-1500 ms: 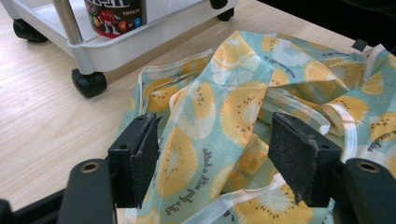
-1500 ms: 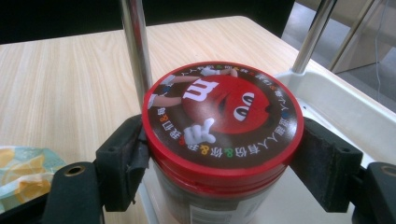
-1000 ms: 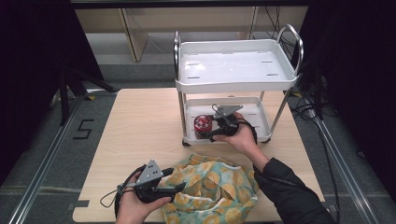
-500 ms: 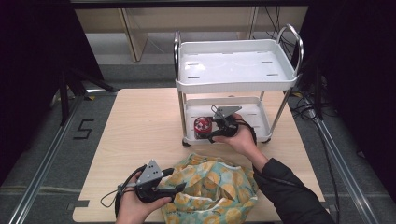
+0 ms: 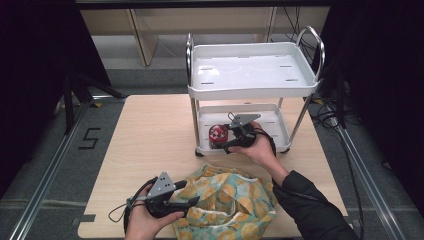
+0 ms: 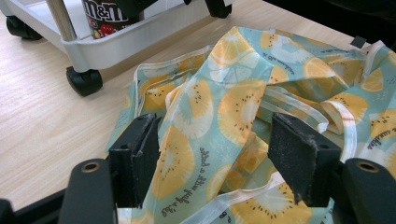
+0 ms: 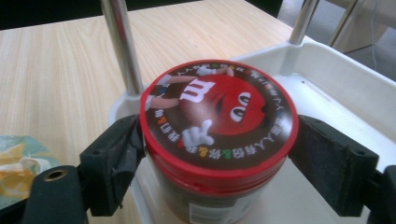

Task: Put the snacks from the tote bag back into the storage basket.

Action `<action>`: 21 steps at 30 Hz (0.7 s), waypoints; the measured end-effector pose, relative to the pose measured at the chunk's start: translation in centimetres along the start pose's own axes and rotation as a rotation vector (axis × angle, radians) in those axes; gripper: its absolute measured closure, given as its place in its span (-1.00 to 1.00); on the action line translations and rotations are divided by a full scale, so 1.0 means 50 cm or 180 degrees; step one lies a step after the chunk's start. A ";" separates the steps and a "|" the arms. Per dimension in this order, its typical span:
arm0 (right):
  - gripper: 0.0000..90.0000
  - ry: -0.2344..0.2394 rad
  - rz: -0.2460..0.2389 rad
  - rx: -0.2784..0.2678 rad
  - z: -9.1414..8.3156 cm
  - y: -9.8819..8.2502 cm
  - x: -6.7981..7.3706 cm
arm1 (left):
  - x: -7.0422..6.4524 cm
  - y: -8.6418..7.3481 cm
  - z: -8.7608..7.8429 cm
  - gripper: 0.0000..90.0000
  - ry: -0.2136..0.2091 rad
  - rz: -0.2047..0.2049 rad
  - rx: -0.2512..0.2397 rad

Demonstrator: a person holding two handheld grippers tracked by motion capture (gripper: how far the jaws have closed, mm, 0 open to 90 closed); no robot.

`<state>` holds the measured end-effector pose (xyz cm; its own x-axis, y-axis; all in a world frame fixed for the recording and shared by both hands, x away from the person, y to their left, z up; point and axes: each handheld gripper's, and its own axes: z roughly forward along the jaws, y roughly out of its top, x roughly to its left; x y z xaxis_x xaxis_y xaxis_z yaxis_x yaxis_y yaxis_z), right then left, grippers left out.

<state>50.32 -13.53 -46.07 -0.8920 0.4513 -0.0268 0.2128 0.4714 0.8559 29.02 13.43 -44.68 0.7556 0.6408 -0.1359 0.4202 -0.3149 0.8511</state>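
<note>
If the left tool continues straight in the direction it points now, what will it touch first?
Most likely the fruit-print fabric bag. The left tool has its jaws open, with the bag's folds lying between and just ahead of them. Beyond it stands the white cart, though the depth is hard to judge.

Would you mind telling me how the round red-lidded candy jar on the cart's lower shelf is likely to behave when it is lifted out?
The round red-lidded candy jar looks rigid, so it should probably hold its shape between the right gripper pads. Its smooth, glossy wall may be slippery. Being cylindrical, it would likely roll if laid on its side on the white cart's lower shelf, though it stands upright now.
</note>
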 end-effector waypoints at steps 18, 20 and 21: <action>-0.58 -0.0075 0.0034 -0.0233 -0.054 -0.004 0.026 | -0.004 0.002 -0.003 -0.26 0.0036 0.0012 0.0005; -0.44 -0.0060 0.0050 -0.0275 -0.066 -0.009 0.030 | -0.003 0.002 -0.002 -0.26 0.0022 0.0004 -0.0015; -0.39 -0.0090 0.0093 -0.0314 -0.072 -0.012 0.034 | -0.004 0.002 -0.002 -0.26 0.0023 0.0002 -0.0026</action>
<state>47.24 -15.76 -44.79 -0.8741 0.4855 -0.0145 0.1969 0.3814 0.9032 28.88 13.36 -44.51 0.7521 0.6457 -0.1316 0.4154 -0.3095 0.8553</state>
